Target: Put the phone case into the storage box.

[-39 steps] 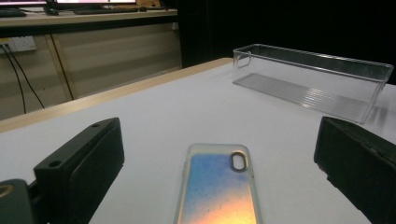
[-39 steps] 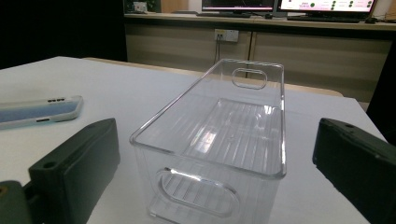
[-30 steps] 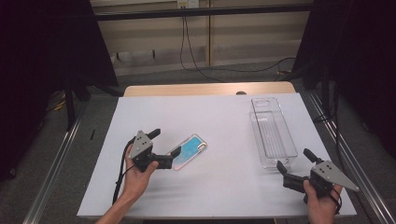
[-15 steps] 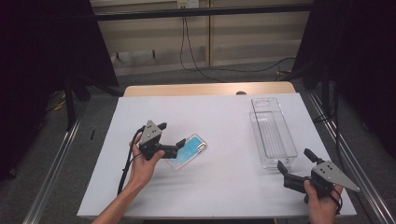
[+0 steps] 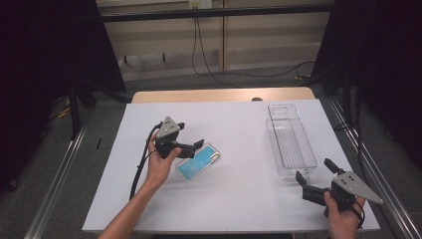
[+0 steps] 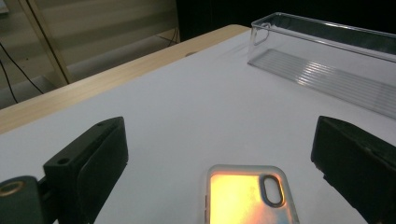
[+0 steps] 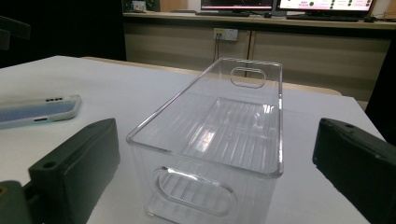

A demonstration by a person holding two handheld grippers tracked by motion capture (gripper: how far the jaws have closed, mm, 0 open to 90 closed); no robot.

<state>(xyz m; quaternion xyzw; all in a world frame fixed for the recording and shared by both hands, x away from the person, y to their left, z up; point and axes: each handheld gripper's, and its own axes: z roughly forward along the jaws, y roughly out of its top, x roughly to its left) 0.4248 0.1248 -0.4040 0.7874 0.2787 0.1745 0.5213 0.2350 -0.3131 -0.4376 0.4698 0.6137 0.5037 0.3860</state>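
The person's left gripper [image 5: 195, 148] sits right at the near end of the phone [image 5: 199, 162], which lies flat on the white table [image 5: 239, 124], a little left of the middle and angled so its far end points toward the clear bin [image 5: 291, 142]. Looking along that gripper, the two black jaws stand wide apart, one on each side of the phone's [image 6: 250, 198] camera end, with bare table between each pad and the phone's edges. Those jaws have just been opening and closing a little, yet nothing is pinched: the phone lies between them untouched.

So my read is that the pickup is only being lined up. The phone is not yet gripped or lifted, and the bin [image 6: 327, 60] stands empty at the right side of the table, well apart from it.

The right gripper [image 5: 314, 181] rests near the front right corner of the table, just short of the bin's near end. Its jaws are spread too, framing the bin [image 7: 219, 140] without touching it, as if waiting to steady it.

What the next move seems to call for: slide the left gripper a touch further over the phone so the pads face its long edges squarely, then close on those edges. The phone is thin and lies flat, so the jaws need to come low against the table or they may skid over the rounded rim. After that, I would guess, it gets lifted and carried across to the bin.
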